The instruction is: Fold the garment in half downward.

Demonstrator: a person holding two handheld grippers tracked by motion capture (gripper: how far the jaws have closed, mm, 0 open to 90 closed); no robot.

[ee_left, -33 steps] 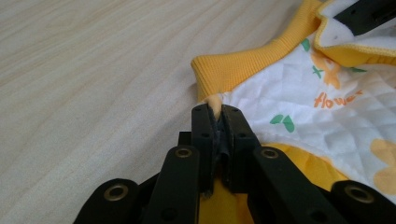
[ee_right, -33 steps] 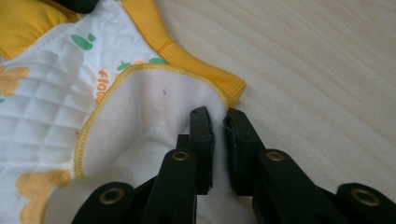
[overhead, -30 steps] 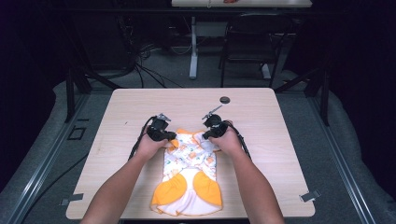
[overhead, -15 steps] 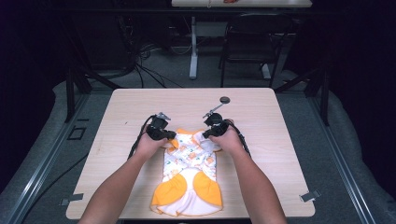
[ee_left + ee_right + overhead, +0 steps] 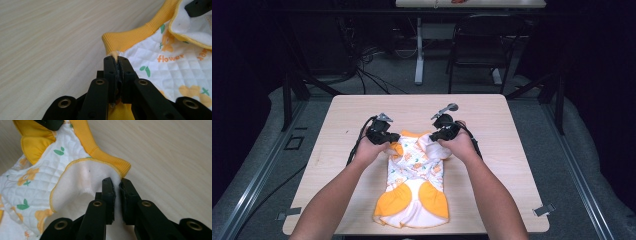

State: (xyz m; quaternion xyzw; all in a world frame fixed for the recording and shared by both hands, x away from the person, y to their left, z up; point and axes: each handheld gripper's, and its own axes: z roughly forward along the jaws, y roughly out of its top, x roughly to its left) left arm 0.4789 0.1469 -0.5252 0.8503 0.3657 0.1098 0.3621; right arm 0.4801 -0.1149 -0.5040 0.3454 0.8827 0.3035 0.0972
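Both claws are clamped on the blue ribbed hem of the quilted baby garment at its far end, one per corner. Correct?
Not quite: the ribbed hem is orange-yellow, not blue, as the left gripper view shows. The rest holds: the left claw and the right claw each pinch a far corner of the quilted baby garment, seen in the high view.

Table mostly open around the garment.
We see bare wood on the table [image 5: 512,190] left, right and beyond the garment [image 5: 414,175]; only a small dark disc [image 5: 453,106] sits near the far edge, behind the right gripper [image 5: 437,135].
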